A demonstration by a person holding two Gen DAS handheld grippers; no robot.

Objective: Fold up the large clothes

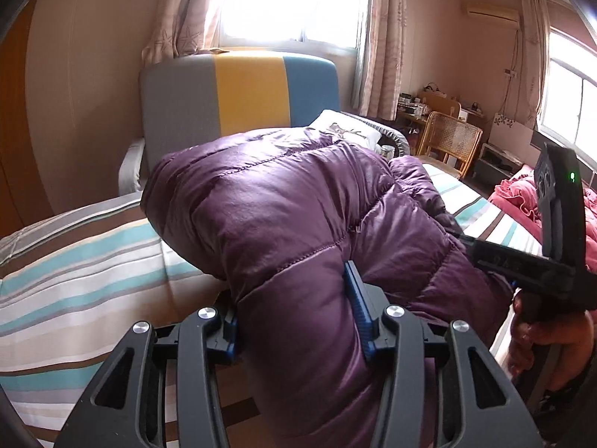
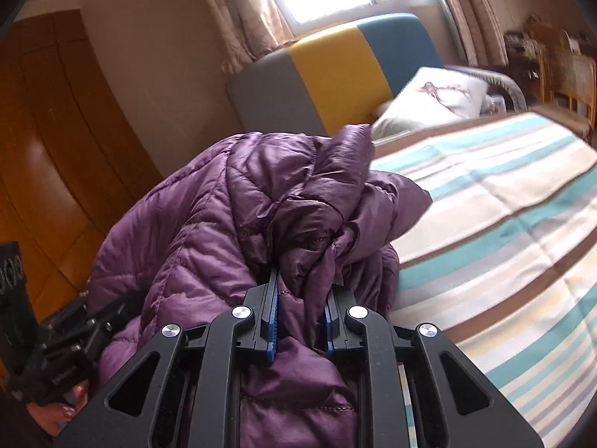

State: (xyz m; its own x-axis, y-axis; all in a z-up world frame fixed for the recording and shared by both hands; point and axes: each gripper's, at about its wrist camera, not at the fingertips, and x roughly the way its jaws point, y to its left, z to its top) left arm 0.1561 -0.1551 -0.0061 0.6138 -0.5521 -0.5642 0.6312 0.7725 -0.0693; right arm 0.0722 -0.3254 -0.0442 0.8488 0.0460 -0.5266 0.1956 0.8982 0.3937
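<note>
A purple quilted down jacket [image 1: 268, 201] is lifted in a bunch over the striped bed [image 1: 74, 261]. My left gripper [image 1: 294, 298] is shut on a thick padded fold of it, blue pads pressing both sides. In the right wrist view the same jacket [image 2: 209, 231] hangs crumpled, and my right gripper [image 2: 302, 298] is shut on a thinner gathered fold. The right gripper [image 1: 537, 261] and the hand holding it show at the right edge of the left wrist view; the left gripper [image 2: 63, 339] shows at the lower left of the right wrist view.
A grey, yellow and blue headboard [image 1: 242, 89] stands at the bed's far end with a white pillow [image 1: 347, 130] beside it. A wicker chair [image 1: 451, 142] and cluttered desk are at the far right, a red cloth [image 1: 518, 198] nearby. A wooden wardrobe [image 2: 56, 142] lines the left.
</note>
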